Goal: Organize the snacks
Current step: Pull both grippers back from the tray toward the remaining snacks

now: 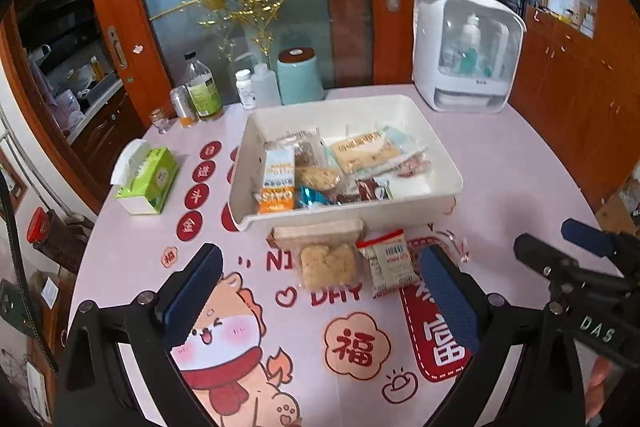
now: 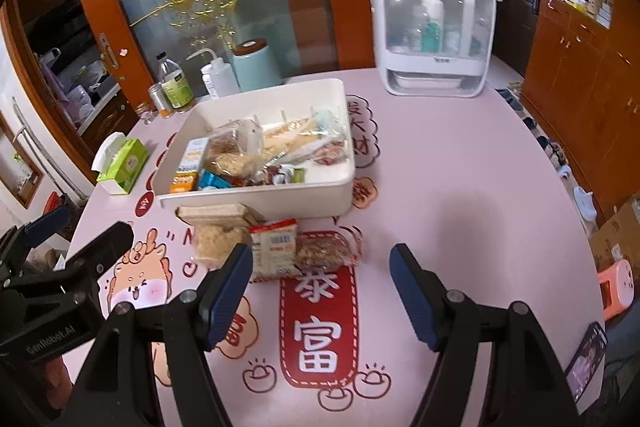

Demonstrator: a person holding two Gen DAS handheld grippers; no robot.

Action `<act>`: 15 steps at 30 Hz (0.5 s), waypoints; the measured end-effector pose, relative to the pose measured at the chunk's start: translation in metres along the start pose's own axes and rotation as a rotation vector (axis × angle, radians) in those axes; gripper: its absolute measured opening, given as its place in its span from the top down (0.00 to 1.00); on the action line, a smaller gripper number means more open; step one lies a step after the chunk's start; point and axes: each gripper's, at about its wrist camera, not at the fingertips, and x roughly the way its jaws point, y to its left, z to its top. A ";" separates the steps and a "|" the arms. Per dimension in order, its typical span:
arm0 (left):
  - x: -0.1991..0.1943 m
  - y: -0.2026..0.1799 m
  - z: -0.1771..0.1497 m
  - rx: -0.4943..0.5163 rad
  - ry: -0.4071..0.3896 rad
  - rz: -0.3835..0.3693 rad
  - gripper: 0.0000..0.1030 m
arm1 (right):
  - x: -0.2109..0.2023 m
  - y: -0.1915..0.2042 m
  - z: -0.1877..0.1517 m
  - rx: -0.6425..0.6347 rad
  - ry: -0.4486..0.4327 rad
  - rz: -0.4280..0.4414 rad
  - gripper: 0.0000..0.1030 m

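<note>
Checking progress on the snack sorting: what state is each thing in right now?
left gripper: open, empty
right gripper: open, empty
white bin: upright, partly filled with snacks
loose snack packets: on the table, outside the bin
tissue box: open, a tissue sticking out

A pink table point(image 1: 500, 155) carries a white bin point(image 1: 400, 215) beyond the tongs. Snack packs point(image 1: 328, 263) lie just ahead of the pads, a tissue box point(image 1: 148, 179) far left, bottles point(image 1: 204, 91) and a white case point(image 1: 468, 51) at the back.
</note>
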 end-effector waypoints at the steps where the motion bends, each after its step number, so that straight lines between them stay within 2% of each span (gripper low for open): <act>1: 0.002 -0.001 -0.003 0.000 0.008 -0.004 0.04 | 0.000 -0.002 -0.002 0.002 0.002 -0.005 0.30; 10: 0.032 -0.007 -0.026 0.002 0.081 -0.004 0.04 | 0.024 -0.018 -0.023 0.005 0.071 -0.055 0.30; 15: 0.050 -0.004 -0.037 -0.015 0.125 0.001 0.04 | 0.042 -0.021 -0.033 0.011 0.115 -0.050 0.30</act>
